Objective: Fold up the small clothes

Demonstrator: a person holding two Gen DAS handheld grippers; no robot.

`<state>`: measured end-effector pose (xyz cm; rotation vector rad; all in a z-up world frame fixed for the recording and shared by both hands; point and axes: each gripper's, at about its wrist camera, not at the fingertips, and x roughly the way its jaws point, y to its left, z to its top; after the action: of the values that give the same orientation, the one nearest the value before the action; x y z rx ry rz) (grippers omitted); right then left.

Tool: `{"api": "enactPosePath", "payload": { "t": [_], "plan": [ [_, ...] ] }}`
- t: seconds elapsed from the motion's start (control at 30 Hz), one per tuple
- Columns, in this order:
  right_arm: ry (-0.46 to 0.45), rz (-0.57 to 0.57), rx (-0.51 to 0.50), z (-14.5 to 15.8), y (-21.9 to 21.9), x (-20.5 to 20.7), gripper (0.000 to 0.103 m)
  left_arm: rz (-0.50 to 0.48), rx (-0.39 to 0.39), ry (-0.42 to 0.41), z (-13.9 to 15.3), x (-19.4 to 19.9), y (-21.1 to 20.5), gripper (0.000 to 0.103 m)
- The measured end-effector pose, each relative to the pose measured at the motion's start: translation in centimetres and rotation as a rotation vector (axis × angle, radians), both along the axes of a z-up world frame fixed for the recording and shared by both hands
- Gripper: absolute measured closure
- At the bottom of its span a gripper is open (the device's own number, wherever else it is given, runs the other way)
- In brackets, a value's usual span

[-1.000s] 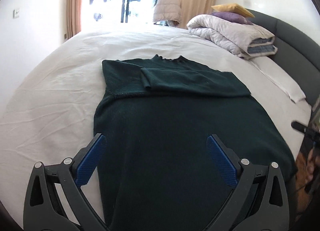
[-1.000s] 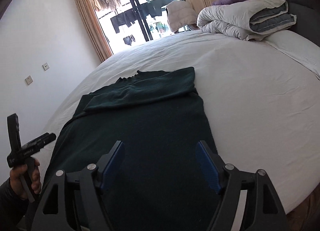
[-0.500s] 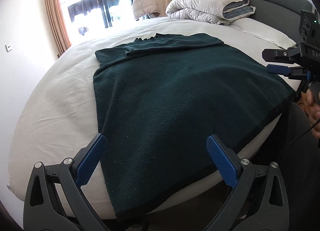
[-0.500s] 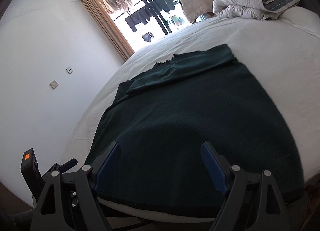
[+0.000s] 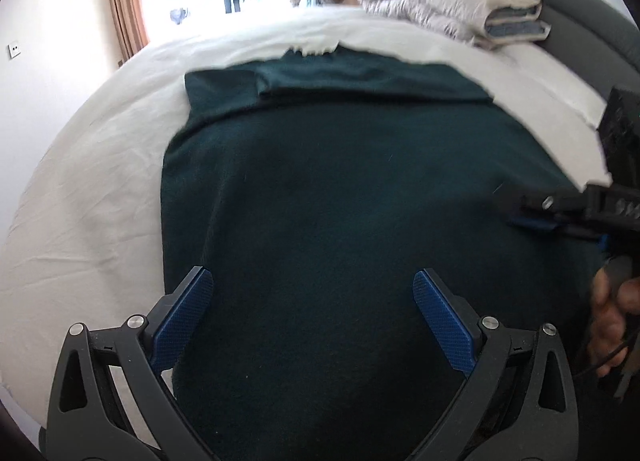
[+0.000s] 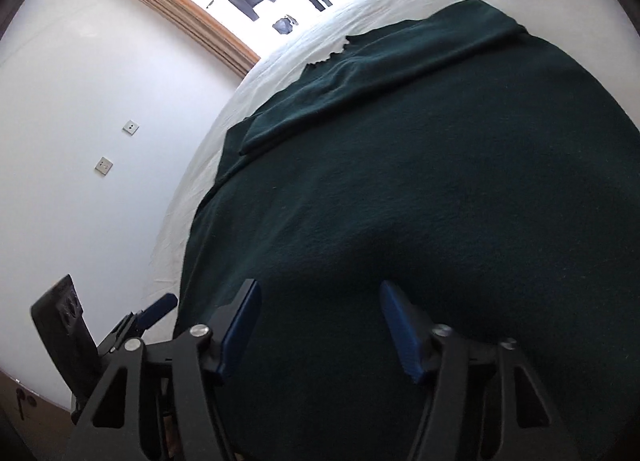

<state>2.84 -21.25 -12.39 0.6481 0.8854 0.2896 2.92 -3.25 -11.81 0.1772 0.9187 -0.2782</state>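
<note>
**Two tools at the near end of the sweater**

A dark green sweater (image 5: 360,201) lies flat on a white bed (image 5: 88,197). Its neck is at the top of the picture, far from the tools. Its sleeves are folded across the chest up there. Its bottom part is at the bottom of the picture, right by the tools. So the long way of the sweater runs from the tools straight up toward the window.

The left tool (image 5: 312,317) is wide open and holds nothing. It is above the lower left part of the sweater, close to the left edge. The right tool (image 6: 320,321) is open too and holds nothing. It is above the lower part of the sweater. In the left view it shows at the right edge of the picture, over the sweater's right side.

Both tools look about as near to the bottom end as each other. I cannot tell if the fingers touch the cloth.

I think the next step is to grab the bottom end, one tool on each side, and fold it up toward the neck. The grip should be even, or the fold will go crooked.
</note>
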Motion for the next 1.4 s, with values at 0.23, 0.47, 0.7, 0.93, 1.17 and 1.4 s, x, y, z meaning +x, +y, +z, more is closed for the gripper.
{"api": "enactPosePath", "payload": {
  "t": [0.23, 0.47, 0.7, 0.93, 1.17, 1.4],
  "plan": [
    [-0.012, -0.174, -0.026, 0.0, -8.4, -3.6, 0.062, 0.028, -0.054, 0.033, -1.3, -0.5, 1.5, 0.0],
    [0.016, -0.404, -0.121, 1.3, -14.5, -8.5, 0.049, 0.033, -0.058, 0.031, -1.5, -0.3, 1.7, 0.0],
    [-0.106, -0.367, -0.249, 5.0, -12.2, -10.7, 0.04, 0.036, -0.058, 0.026, -1.8, -0.2, 2.0, 0.0],
    [-0.115, -0.197, -0.353, 4.9, -6.6, -8.1, 0.033, 0.033, -0.059, 0.02, -1.8, -0.4, 2.1, 0.0],
    [0.015, -0.22, -0.295, 1.5, -6.7, -7.7, 0.033, 0.028, -0.063, 0.017, -1.9, -0.5, 2.2, 0.0],
    [-0.109, -0.265, -0.112, 4.9, -9.6, -6.3, 0.031, 0.032, -0.079, 0.023, -1.8, -0.8, 2.5, 0.0]
  ]
}}
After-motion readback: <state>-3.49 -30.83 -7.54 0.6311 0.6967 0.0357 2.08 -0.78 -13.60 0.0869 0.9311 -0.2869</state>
